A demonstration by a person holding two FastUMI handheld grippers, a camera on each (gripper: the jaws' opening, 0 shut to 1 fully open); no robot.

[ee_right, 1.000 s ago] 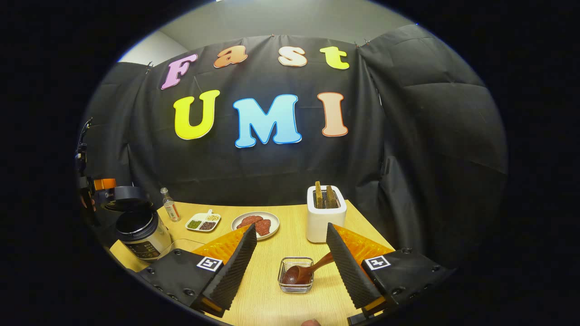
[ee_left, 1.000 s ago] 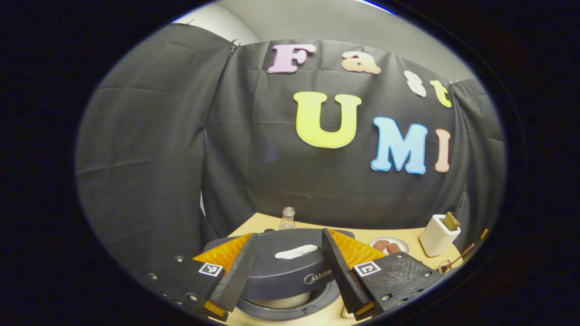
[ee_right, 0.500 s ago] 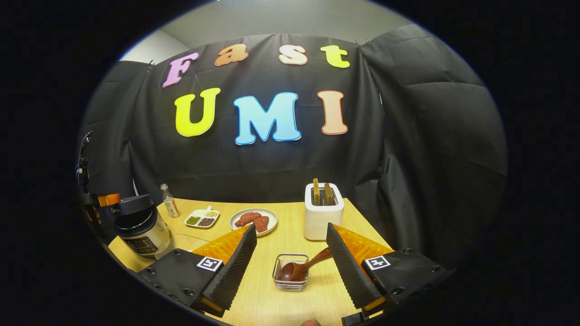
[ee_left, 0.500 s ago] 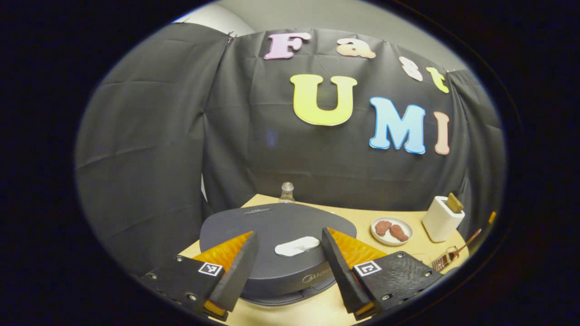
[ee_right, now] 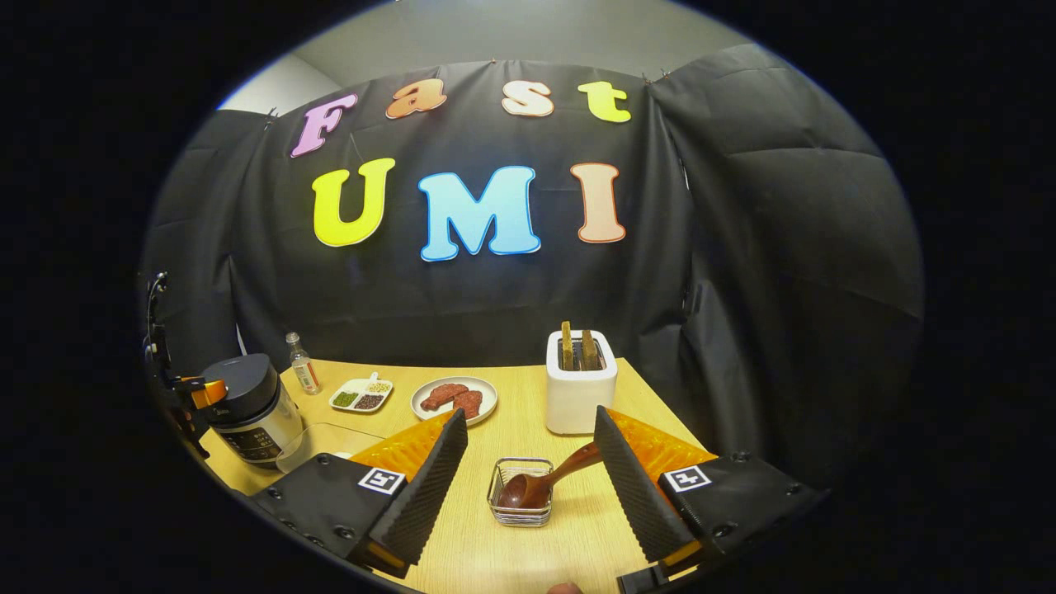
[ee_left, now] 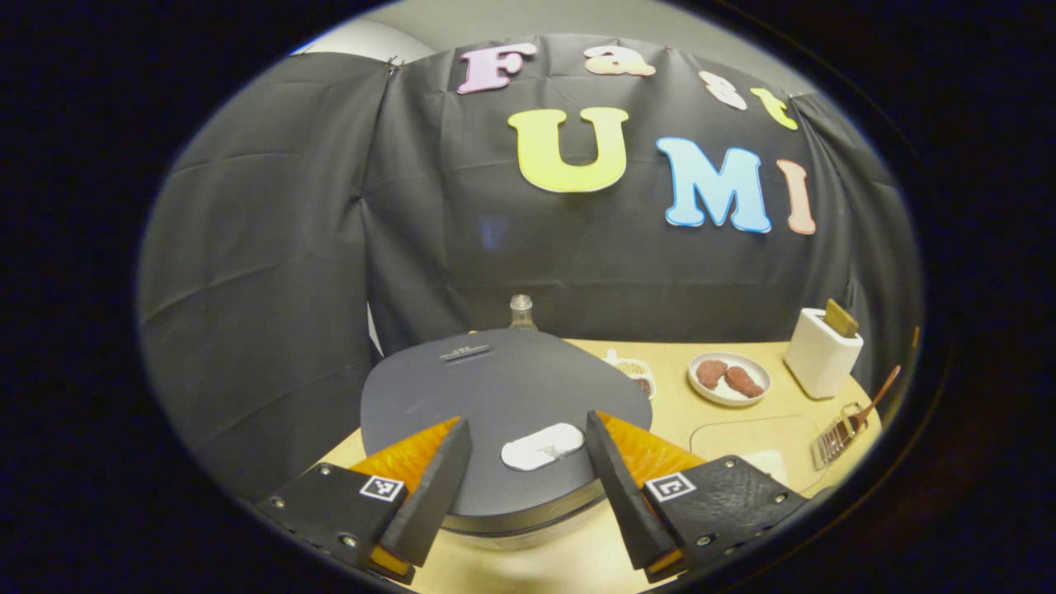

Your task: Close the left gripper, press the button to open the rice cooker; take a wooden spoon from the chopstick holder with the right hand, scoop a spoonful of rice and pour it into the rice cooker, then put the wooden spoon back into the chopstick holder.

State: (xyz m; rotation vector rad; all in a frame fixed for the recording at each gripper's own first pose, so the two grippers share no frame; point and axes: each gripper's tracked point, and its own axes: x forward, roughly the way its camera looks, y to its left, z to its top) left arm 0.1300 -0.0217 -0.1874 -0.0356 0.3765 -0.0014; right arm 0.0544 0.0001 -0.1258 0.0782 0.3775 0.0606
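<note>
Both grippers wide apart, rice cooker lid down.
My left gripper hovered over its button; right gripper near the wooden spoon in the chopstick holder, well right of the cooker. Every step remained.

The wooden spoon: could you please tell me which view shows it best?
The right gripper view: the wooden spoon lies close ahead, bowl inside the wire chopstick holder, handle leaning out rightward. The left gripper view shows it small and distorted at the far right edge.
</note>
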